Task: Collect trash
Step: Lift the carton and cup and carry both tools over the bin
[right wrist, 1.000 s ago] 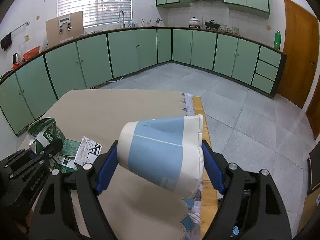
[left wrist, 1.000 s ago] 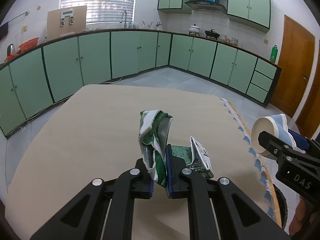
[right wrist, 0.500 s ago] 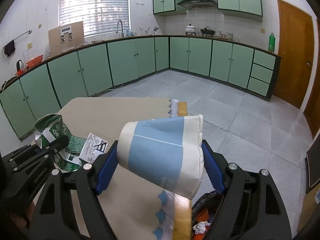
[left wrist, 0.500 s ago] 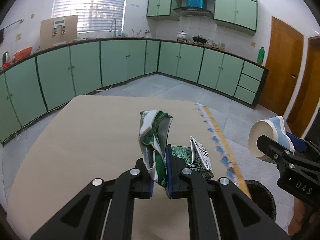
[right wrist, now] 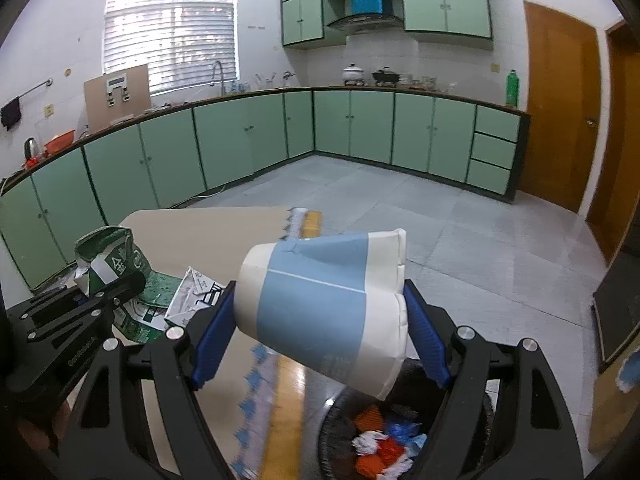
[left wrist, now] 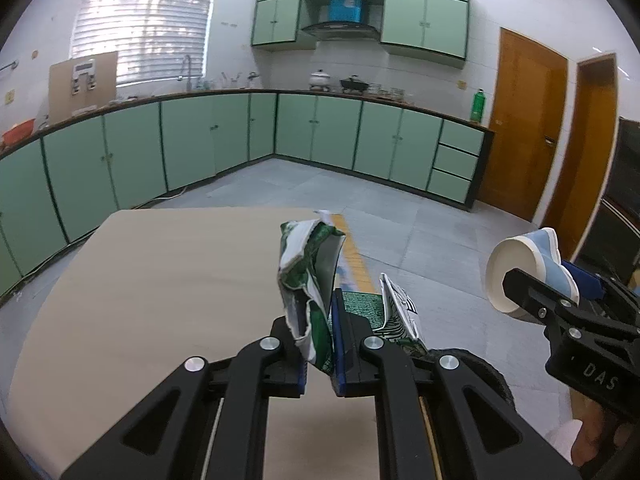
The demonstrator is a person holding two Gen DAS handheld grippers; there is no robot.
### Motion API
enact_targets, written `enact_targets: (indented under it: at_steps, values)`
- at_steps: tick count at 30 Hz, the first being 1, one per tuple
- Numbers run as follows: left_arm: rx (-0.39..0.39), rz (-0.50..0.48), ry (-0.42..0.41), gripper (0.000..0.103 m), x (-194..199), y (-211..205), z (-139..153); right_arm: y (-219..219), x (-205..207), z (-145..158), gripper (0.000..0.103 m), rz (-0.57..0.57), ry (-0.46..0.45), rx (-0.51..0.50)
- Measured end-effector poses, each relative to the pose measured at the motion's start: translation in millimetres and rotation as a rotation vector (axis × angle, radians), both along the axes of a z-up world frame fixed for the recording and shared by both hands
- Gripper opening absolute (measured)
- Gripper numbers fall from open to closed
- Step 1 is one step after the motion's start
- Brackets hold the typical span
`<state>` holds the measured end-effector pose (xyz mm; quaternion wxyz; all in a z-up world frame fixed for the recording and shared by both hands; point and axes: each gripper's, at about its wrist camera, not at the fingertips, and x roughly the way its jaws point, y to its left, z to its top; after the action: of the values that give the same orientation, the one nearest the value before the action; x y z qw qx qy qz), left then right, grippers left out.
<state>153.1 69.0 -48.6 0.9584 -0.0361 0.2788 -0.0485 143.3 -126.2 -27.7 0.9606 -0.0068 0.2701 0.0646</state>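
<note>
Right tool [right wrist: 320, 312] grips the cup [right wrist: 324, 304] above the bin [right wrist: 340, 420]; left tool [left wrist: 318, 344] pinches a wrapper [left wrist: 308, 280]. Centre each over the bin before releasing.

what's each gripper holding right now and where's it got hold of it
The left gripper pinches a crumpled green-and-white wrapper by its lower end. The right gripper clamps a squashed blue-and-white paper cup across its sides.

Crushed cup [right wrist: 324, 308], torn green carton [left wrist: 310, 280]

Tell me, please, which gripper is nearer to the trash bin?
Right. The right gripper, holding the cup, hangs over the bin; the left gripper, with the wrapper, is beside it, over the table.
</note>
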Motion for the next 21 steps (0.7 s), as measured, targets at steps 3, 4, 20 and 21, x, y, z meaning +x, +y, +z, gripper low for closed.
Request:
enact_targets:
  at_steps: [3, 4, 20, 21]
  values:
    - [0.008, -0.037, -0.002, 0.010, -8, -18, 1, -20, -12, -1, 0.076, -0.035, -0.001, -0.004]
    - [0.009, -0.050, -0.001, 0.010, -10, -24, 1, -29, -16, -1, 0.076, -0.053, 0.000, -0.008]
    - [0.028, -0.242, 0.028, 0.010, -24, -130, -19, -126, -64, -34, 0.076, -0.249, 0.036, -0.039]
    - [0.032, -0.251, 0.032, 0.010, -23, -137, -22, -132, -65, -36, 0.076, -0.256, 0.039, -0.037]
